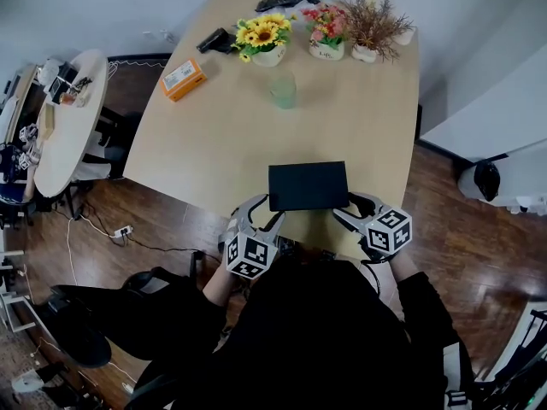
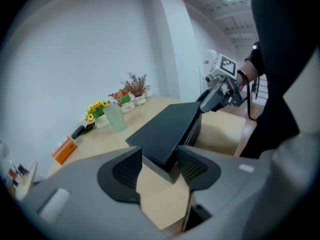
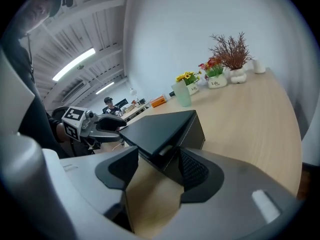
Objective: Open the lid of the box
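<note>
Showing illegible labels (image 3: 215, 83), flowerpots (image 1: 327, 51) stand beyond the black box (image 1: 308, 185).

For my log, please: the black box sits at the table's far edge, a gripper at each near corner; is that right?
Not quite: the head view shows the box at the near edge of the table, with the left gripper and right gripper at its near corners.

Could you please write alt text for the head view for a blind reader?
A black box sits at the near edge of the table, left gripper and right gripper straddling its near corners; potted flowers stand at the far end.
</note>
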The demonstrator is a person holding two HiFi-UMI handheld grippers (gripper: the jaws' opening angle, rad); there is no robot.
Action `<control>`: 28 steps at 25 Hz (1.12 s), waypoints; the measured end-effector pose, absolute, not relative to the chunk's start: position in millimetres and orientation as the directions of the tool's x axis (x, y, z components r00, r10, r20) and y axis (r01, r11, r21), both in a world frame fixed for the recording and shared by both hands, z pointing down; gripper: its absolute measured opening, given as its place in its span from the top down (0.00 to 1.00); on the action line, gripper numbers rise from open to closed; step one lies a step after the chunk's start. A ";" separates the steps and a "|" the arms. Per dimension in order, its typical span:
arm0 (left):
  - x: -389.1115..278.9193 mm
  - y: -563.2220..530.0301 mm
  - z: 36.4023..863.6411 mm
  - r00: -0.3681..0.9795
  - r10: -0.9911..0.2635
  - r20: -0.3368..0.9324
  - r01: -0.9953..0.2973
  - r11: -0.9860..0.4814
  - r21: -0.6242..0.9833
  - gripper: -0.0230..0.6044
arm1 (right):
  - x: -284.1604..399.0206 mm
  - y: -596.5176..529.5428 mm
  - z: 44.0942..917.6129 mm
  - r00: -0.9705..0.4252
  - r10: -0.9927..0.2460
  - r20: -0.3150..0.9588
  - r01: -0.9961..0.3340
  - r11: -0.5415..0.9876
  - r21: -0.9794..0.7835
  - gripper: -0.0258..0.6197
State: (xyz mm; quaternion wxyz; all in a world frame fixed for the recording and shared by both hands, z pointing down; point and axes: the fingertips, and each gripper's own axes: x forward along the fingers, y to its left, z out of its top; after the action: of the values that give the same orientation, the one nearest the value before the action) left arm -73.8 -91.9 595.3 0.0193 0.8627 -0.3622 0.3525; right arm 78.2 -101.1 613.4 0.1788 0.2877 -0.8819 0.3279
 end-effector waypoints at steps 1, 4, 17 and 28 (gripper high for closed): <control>-72.1 -90.9 595.2 0.473 -0.622 0.624 -0.597 -0.747 -0.292 0.67 | 78.2 -101.0 613.4 -0.774 -0.388 0.501 -0.622 0.613 -0.487 0.56; -69.5 -87.0 596.7 0.414 -0.664 0.623 -0.431 -0.746 -0.508 0.82 | 75.9 -100.5 613.4 -0.779 -0.377 0.501 -0.615 0.616 -0.492 0.56; -70.9 -136.1 520.4 0.554 -0.561 0.615 -0.366 -0.828 -0.425 0.91 | 95.8 -104.7 604.4 -0.695 -0.508 0.508 -0.707 0.610 -0.358 0.64; -79.3 -211.3 501.4 0.743 -0.427 0.515 -0.514 -0.857 0.031 0.88 | 85.3 -108.1 614.1 -0.698 -0.473 0.538 -0.712 0.539 -0.449 0.77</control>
State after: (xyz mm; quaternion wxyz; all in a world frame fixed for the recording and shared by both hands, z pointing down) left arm -79.3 -211.3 501.4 0.0855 0.9297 -0.2530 0.2538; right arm 85.3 -108.1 614.1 0.1791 0.3451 -0.8588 0.3335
